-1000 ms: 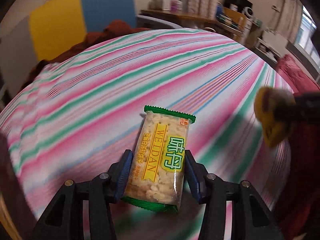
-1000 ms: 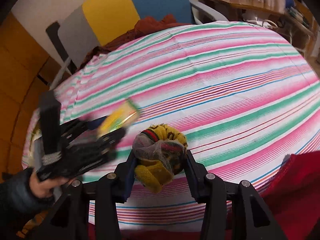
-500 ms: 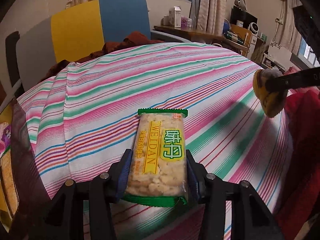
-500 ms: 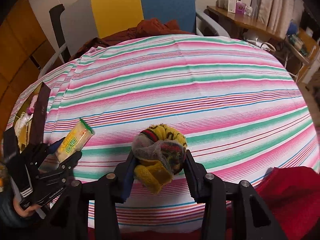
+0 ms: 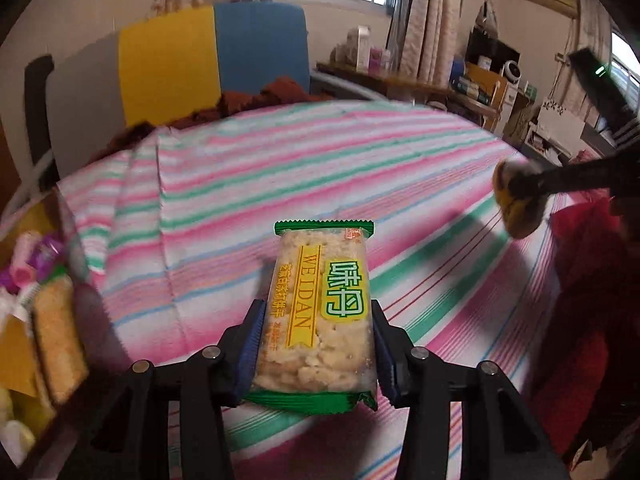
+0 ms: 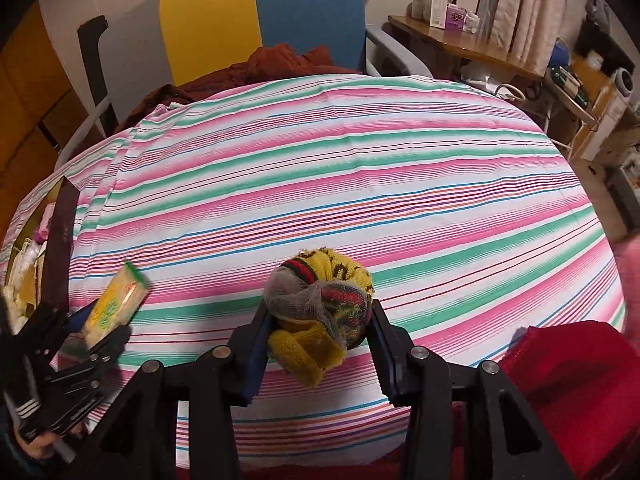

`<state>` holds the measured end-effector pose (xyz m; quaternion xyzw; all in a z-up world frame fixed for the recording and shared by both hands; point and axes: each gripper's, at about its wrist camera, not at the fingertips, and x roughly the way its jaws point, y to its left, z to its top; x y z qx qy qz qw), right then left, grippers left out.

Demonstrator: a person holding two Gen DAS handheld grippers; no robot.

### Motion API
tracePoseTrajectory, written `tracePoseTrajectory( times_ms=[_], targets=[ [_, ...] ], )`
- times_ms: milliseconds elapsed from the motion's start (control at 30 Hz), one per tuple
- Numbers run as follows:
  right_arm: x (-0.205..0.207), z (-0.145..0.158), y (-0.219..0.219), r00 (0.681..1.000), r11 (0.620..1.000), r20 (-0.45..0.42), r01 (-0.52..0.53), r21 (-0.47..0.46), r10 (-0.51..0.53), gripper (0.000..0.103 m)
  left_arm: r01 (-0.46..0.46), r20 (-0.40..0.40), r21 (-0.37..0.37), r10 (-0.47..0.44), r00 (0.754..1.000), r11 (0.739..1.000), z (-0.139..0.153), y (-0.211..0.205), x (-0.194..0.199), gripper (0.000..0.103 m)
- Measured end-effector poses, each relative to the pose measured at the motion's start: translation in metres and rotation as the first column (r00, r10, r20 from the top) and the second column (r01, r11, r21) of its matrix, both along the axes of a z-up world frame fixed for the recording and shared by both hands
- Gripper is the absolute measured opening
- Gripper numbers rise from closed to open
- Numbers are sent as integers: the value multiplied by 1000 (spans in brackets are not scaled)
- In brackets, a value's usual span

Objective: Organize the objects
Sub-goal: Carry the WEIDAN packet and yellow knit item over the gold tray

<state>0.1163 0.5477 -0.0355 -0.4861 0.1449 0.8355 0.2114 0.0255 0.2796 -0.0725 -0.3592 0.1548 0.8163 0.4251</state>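
My left gripper (image 5: 316,344) is shut on a green-edged packet of crackers (image 5: 320,312) marked WEIDAN and holds it above the striped tablecloth (image 5: 280,168). The packet also shows at the left of the right wrist view (image 6: 116,300). My right gripper (image 6: 318,332) is shut on a rolled yellow sock ball (image 6: 320,312) with red and green bands, held above the cloth's near edge. The sock ball appears at the right of the left wrist view (image 5: 516,200).
A dark-walled box (image 6: 60,240) holding several snack packets (image 5: 56,336) stands at the table's left edge. A red cloth (image 6: 580,384) lies at the near right. A chair with a yellow and blue back (image 6: 256,20) and a brown garment (image 6: 280,60) stands behind the table.
My left gripper with the cracker packet has swung left toward the box, which has come into its view. My right gripper has kept its hold on the sock ball and pulled back slightly.
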Motion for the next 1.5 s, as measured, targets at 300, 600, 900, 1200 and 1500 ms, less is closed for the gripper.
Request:
tracePoseTrajectory(
  times_ms=[300,600,900,1200,1500],
  targets=[
    [4,3,-1,1000,999,-13,29,27,-29,46,-41,-66,107,48,997,993,54,-29,10,49],
    [1,1,-2,1000,999,11,28,32,-29,46,-165,-59,130,174,983,978,71,-68,-1,49],
    [-9,-1,-14,998,997,69,-4,77,-1,46,-242,-23,158,249,968,957,76,-108,-12,49],
    [-39,15,-67,992,991,2,-128,44,128,46,-374,31,199,376,926,906,77,-171,-32,49],
    [-75,30,-158,935,939,-104,-342,-22,338,46,-523,48,214,526,849,825,81,-237,-46,49]
  ],
)
